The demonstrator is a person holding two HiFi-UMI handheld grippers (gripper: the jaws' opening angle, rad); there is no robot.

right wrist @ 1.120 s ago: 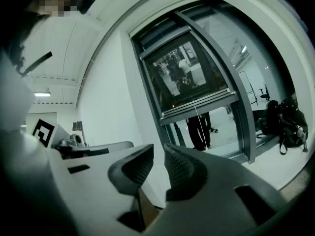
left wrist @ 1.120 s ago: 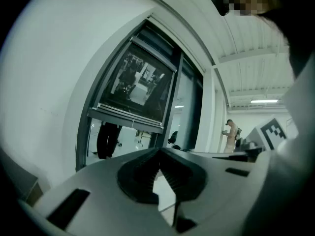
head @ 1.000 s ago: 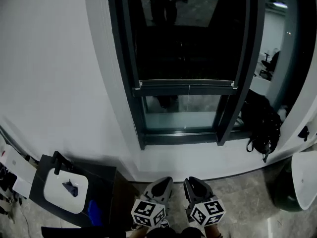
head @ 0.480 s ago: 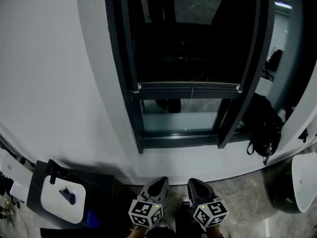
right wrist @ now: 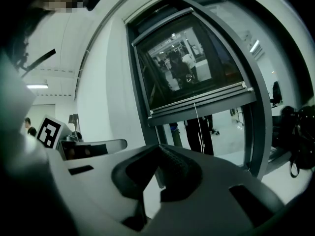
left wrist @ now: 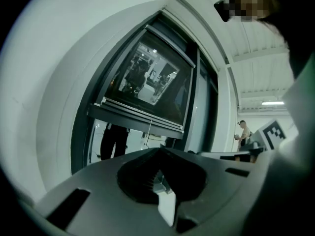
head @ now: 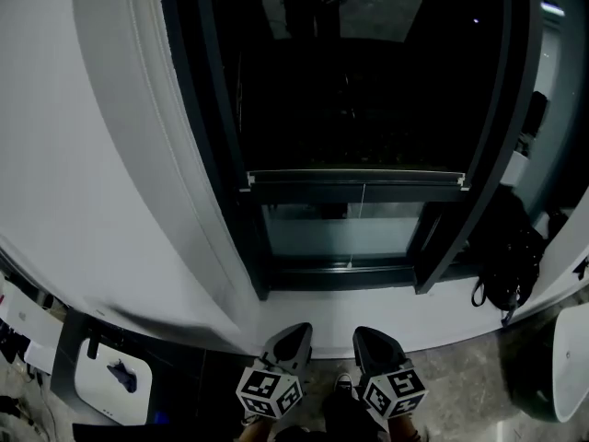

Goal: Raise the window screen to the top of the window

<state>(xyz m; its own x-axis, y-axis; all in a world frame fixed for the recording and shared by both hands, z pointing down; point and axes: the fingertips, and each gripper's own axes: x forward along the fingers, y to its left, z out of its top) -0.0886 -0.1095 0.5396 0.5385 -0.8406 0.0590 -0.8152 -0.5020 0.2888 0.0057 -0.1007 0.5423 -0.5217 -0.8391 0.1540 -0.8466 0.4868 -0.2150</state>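
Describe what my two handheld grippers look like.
They match. The left gripper and the right gripper each have a light grey moulded shell with slot cut-outs. Both have black ribbed tongs. Each carries a white cube printed with black square markers.

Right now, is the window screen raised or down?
Mostly down: the screen hangs dark from the top; its bottom bar sits low, clear glass beneath.
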